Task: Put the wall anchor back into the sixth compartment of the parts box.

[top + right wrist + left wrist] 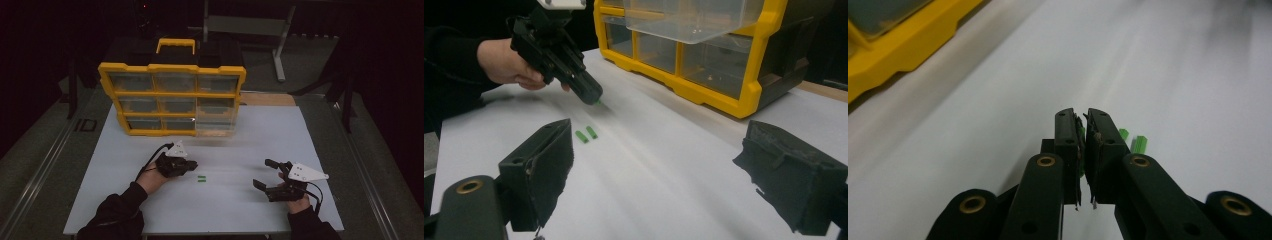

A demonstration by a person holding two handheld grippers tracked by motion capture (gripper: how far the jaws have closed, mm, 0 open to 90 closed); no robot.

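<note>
Green pieces (201, 179) lie on table (250, 150); organizer (172, 92) drawers look empty.

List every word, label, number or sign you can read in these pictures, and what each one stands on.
"ID": pale marking on the dark floor left of the white table, high view; faint, so the reading is unsure.
No other text is readable: none shows on the yellow drawer organizer, the green pieces, or either hand-held gripper.
</note>
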